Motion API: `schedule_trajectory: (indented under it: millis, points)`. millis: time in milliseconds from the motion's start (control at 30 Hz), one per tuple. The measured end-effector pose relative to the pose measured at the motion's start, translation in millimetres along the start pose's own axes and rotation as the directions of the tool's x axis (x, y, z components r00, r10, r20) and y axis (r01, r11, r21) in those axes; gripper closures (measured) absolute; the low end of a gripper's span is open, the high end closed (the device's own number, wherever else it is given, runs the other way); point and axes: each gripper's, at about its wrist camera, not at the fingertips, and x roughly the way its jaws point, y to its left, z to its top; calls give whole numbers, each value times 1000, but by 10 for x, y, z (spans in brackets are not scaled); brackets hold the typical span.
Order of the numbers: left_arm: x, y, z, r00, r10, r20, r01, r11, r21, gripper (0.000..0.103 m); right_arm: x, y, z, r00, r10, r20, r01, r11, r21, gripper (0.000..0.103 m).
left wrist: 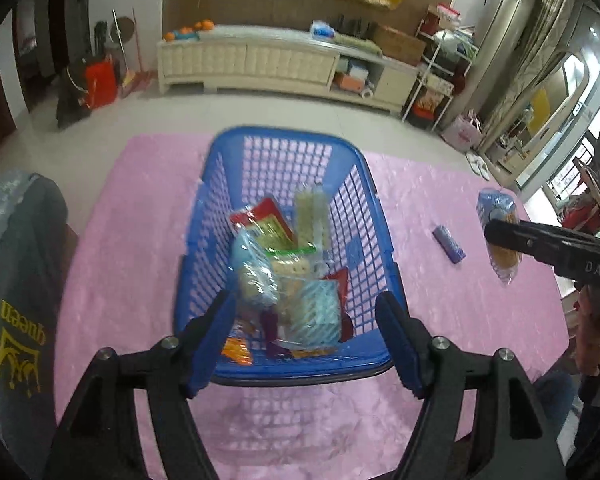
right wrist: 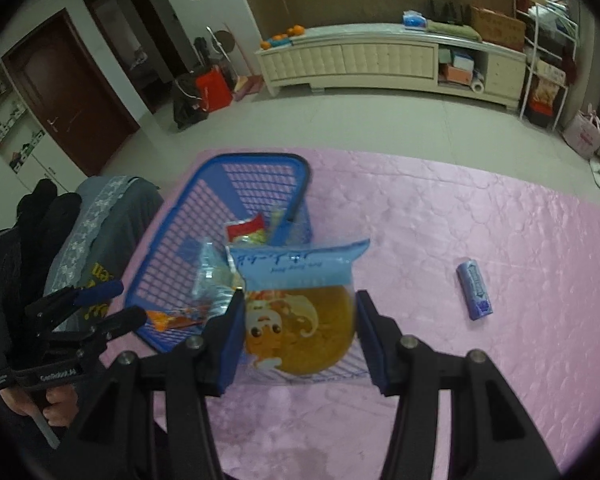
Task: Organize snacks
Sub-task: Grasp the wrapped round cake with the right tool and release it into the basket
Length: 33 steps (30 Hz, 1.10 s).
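Mostly done. Blue basket already holds a pile of packets: red one, green-edged one, cracker packs, a striped pale-blue pack, an orange wrapper at the near end. It sits right ahead of the left hand-held gripper, on the pink table cover.

Left hand-held gripper: jaws wide, nothing between the pads, hanging over the basket's near rim. Looks free for another pick.

Right hand-held gripper: clamped on a clear bag with a round golden cake inside, blue header strip on the far side. Pads press both sides of the bag. In the left wrist view that bag hangs above the table, right of the basket and well clear of it, so it's not delivered yet. From the right wrist view the basket is ahead and to the left of the gripper.

Left on the table: one small purple roll, lying flat to the right of the right gripper, apart from everything. No other loose snacks in sight in either view.

Remaining, by my read: drop the cake in the basket, then fetch the roll. Two items to go.
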Motion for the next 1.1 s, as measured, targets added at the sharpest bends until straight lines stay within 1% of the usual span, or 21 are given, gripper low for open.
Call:
schedule_trajectory:
  millis: [233, 333, 500, 567, 667, 833, 900, 967, 1100]
  points:
    - [-190, 133, -53, 998, 14, 61, -14, 1000, -4, 33, -31, 325, 5, 1000, 11, 5, -11, 999, -47, 46]
    - [-242, 231, -89, 997, 21, 74, -20, 1000, -12, 33, -1, 495, 25, 1000, 13, 6, -12, 998, -65, 46]
    - [-312, 422, -129, 995, 29, 98, -26, 999, -38, 33, 35, 882, 21, 999, 52, 14, -50, 987, -153, 46]
    - [-343, 512, -139, 993, 35, 113, -27, 997, -66, 33, 77, 1027, 20, 999, 38, 16, -35, 981, -191, 46]
    - [-338, 635, -146, 992, 12, 124, 1, 994, -106, 33, 209, 1189, 39, 1000, 23, -2, -23, 975, -223, 46]
    - [-257, 762, -170, 993, 22, 113, -8, 992, -123, 33, 414, 1333, 86, 999, 23, -32, -30, 971, -236, 46]
    - [-228, 826, -191, 994, 10, 109, 5, 991, -135, 33, 499, 1377, 97, 999, 21, -42, -31, 970, -243, 46]
    - [-200, 890, -212, 994, 4, 107, 12, 989, -149, 33, 604, 1417, 93, 999, 6, -52, -19, 966, -257, 46]
    - [-126, 1017, -241, 996, 28, 89, -13, 986, -166, 33, 888, 1442, 85, 994, -53, -96, 26, 964, -264, 46]
